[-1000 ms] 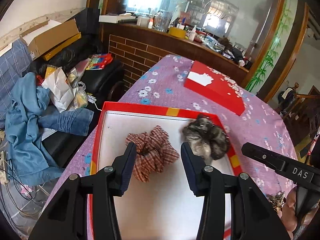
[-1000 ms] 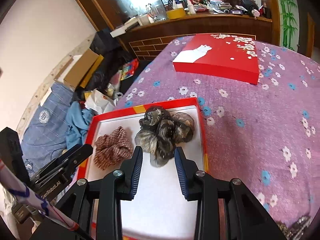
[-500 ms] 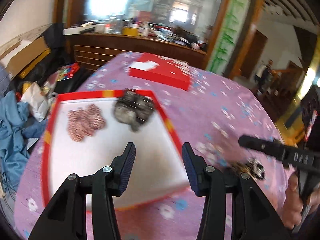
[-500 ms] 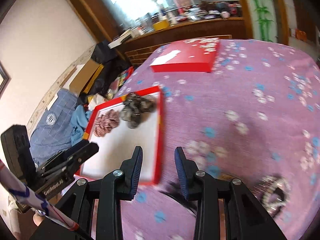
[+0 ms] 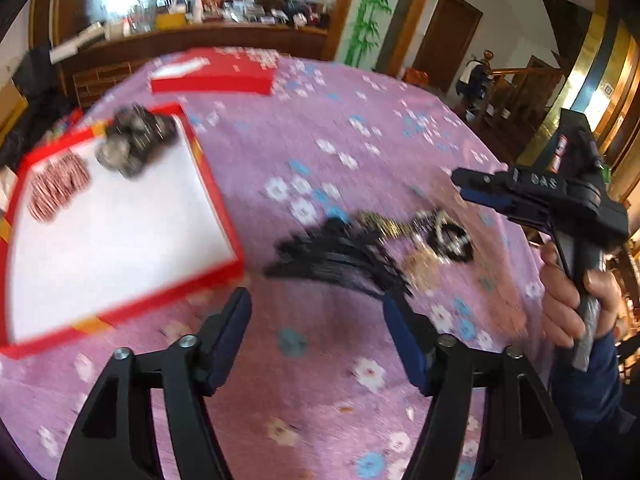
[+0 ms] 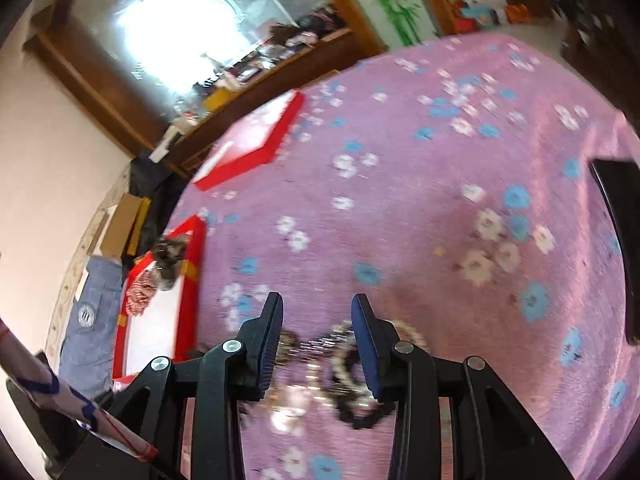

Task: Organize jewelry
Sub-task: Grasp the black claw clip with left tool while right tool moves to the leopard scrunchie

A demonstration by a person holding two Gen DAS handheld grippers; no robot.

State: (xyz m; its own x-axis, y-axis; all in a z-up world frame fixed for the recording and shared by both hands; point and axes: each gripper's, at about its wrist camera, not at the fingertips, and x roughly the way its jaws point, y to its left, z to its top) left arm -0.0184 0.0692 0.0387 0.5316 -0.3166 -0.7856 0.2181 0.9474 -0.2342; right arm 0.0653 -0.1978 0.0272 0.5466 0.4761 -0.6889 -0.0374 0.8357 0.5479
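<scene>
Left wrist view: a purple flowered tablecloth [image 5: 360, 128] carries a red tray [image 5: 218, 204] with two scrunchies; the left gripper [image 5: 316, 320], empty, jaws opening, heads for the jewelry pile [image 5: 380, 240].

Right wrist view: the right gripper [image 6: 316, 332], parted and opening slightly, hovers over the blurred pile, seemingly grasping nothing. Next: close on one piece.

Each tool is matte black with two tapered fingers lined in blue pads, jointed by silver round-headed screws: the left tool [image 5: 316, 334] and the right tool [image 6: 317, 342]. White lettering marks the right tool's side. The person's hand [image 5: 576, 300] emerges from a dark blue sleeve [image 5: 592, 384].
</scene>
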